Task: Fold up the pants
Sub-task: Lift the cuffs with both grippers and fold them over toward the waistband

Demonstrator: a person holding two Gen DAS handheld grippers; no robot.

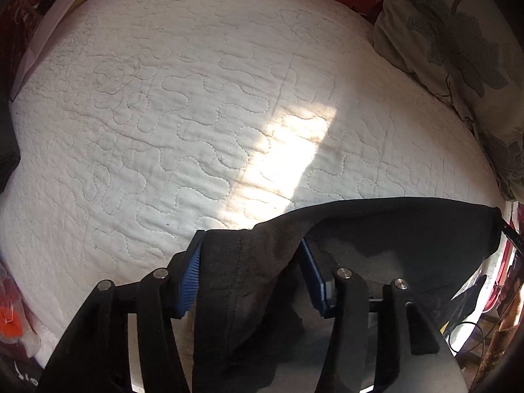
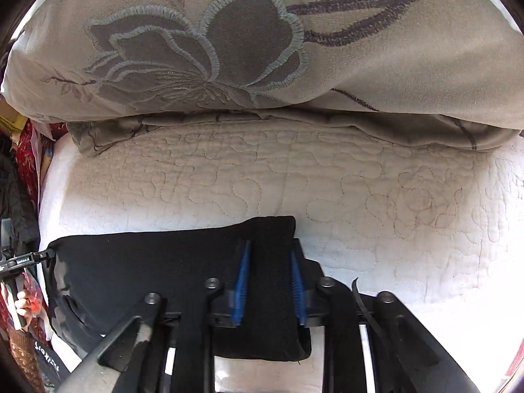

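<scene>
Where sun falls, white quilt (image 1: 196,104)

Sunlit white quilted bed (image 1: 196,131); floral pillow (image 2: 262,49) at its edge.

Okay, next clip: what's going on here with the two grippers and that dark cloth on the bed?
A person is folding black pants on a white quilted bed cover, with a handheld gripper in each hand. The left gripper has an edge of the fabric bunched between its blue fingers. The right gripper is clamped on another part. A flowered pillow lies beyond.
</scene>
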